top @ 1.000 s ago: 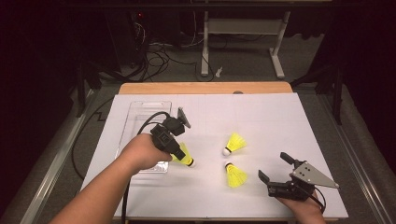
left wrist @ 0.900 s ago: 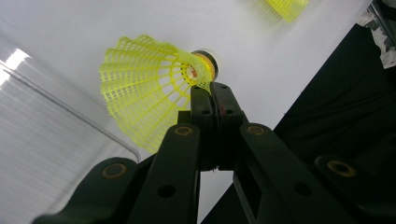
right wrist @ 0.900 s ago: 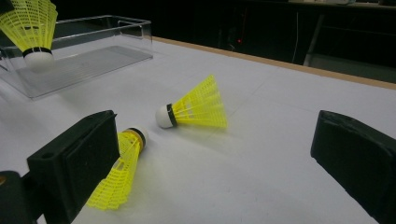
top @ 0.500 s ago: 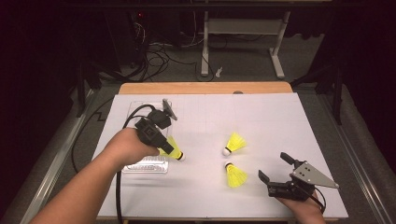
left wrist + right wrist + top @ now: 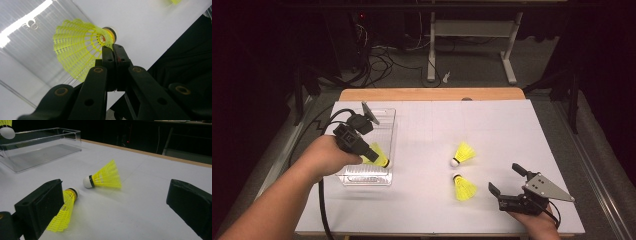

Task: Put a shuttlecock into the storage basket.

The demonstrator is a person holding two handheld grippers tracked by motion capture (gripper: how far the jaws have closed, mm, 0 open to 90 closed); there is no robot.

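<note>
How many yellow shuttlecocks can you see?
3. One shuttlecock is pinched in the left gripper over the clear plastic tray. Two lie on the white table: the farther shuttlecock and the nearer shuttlecock, by the open right gripper.

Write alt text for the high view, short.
The left tongs, shut on a yellow shuttlecock, hold it over a clear plastic tray at the left of a white table. Two more yellow shuttlecocks lie mid-table, one farther and one nearer, and the right tongs sit open beside the nearer one.
</note>
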